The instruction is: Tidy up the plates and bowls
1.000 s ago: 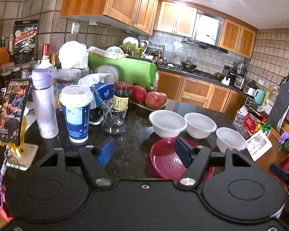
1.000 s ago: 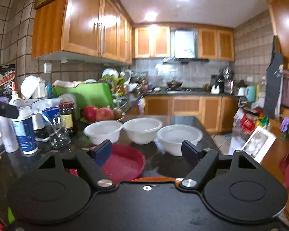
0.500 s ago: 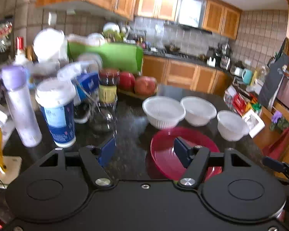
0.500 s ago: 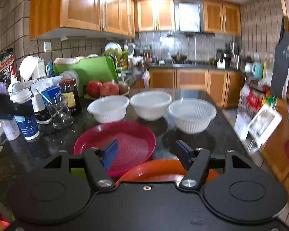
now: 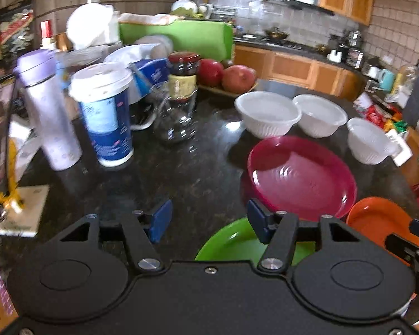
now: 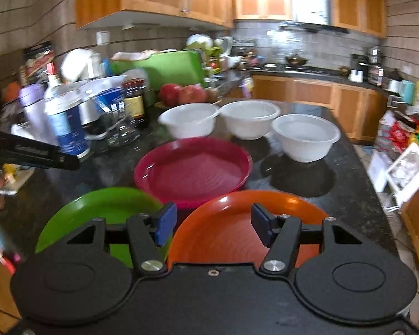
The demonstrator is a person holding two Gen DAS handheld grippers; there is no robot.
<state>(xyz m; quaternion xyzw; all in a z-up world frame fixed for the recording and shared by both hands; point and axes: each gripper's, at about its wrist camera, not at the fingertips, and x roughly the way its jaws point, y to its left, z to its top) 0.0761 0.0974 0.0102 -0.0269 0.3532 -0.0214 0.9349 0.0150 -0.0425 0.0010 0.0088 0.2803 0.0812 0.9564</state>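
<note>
Three white bowls (image 6: 191, 120) (image 6: 250, 122) (image 6: 306, 136) stand in a row on the dark counter (image 6: 346, 184). In front of them lie a red plate (image 6: 192, 170), a green plate (image 6: 97, 212) and an orange plate (image 6: 237, 229). My right gripper (image 6: 212, 227) is open and empty above the near edge of the orange plate. My left gripper (image 5: 208, 222) is open and empty above the counter, by the green plate (image 5: 237, 240) and red plate (image 5: 301, 176). The orange plate (image 5: 377, 220) and the bowls (image 5: 266, 113) show there too.
At the left stand a blue paper cup (image 5: 103, 114), a purple bottle (image 5: 49, 109), a glass (image 5: 176, 117), a jar (image 5: 183, 74) and a dish of red fruit (image 5: 226, 75). A green cutting board (image 5: 176, 37) stands behind. The counter's right edge drops off beyond the bowls.
Both grippers have pulled back and tilted down, so the green and orange plates have come into view near them. Both stay open and empty. Nothing on the counter has moved.
</note>
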